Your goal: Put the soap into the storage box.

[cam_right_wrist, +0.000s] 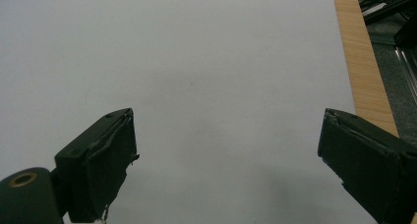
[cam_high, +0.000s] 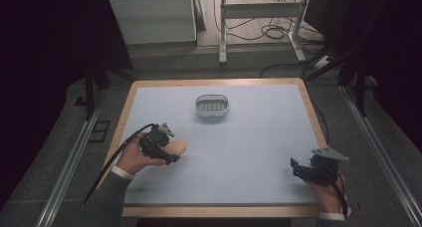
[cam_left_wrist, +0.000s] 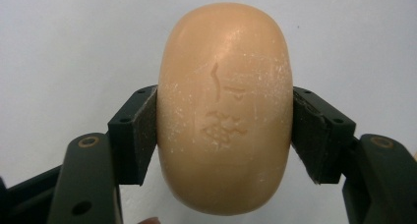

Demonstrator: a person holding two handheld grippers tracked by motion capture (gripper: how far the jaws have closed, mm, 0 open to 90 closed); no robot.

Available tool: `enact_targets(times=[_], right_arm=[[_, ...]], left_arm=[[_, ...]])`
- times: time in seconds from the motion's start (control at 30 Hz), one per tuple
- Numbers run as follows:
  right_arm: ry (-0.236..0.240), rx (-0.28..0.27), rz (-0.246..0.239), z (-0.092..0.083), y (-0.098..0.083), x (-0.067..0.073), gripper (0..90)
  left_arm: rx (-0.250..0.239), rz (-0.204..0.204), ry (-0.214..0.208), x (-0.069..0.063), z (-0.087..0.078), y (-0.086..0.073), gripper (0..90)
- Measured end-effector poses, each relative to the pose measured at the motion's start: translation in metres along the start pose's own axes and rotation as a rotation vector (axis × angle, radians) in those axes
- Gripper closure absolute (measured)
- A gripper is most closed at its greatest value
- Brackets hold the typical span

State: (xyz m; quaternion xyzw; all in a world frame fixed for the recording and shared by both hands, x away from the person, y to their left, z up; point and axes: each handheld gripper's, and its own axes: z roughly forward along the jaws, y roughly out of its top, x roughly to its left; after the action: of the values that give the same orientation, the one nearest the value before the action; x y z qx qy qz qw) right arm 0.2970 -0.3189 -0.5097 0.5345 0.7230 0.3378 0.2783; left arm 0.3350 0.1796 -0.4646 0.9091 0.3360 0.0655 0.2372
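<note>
A peach-coloured oval bar of soap (cam_left_wrist: 225, 106) with a stamped mark on its face sits between the jaws of my left gripper (cam_left_wrist: 225, 135), both pads pressing its sides. In the high view the left gripper (cam_high: 171, 152) is at the table's left, holding the soap (cam_high: 178, 147) a little above the white surface. A small grey oval soap dish (cam_high: 212, 106) with a ribbed floor stands at the far middle of the table. My right gripper (cam_high: 297, 168) rests near the front right corner; its jaws (cam_right_wrist: 226, 155) stand wide apart with only bare table between them.
The white table top (cam_high: 239, 142) has a wooden rim (cam_high: 318, 132), which runs close along the right gripper's side (cam_right_wrist: 361, 62). Beyond the table stand a white cabinet (cam_high: 154, 18), a metal frame (cam_high: 259, 18) and floor cables.
</note>
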Motion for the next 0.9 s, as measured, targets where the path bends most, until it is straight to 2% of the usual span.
enact_targets(times=[0.3, 0.9], right_arm=[[0.002, -0.002, 0.003, 0.0, 0.0, 0.001, 7.5], [0.001, -0.001, 0.002, 0.0, 0.0, 0.0, 7.5]], left_arm=[[-0.014, 0.004, -0.006, 0.002, -0.003, 0.01, 32.9], [-0.032, 0.002, 0.016, 0.011, -0.008, 0.027, 32.9]])
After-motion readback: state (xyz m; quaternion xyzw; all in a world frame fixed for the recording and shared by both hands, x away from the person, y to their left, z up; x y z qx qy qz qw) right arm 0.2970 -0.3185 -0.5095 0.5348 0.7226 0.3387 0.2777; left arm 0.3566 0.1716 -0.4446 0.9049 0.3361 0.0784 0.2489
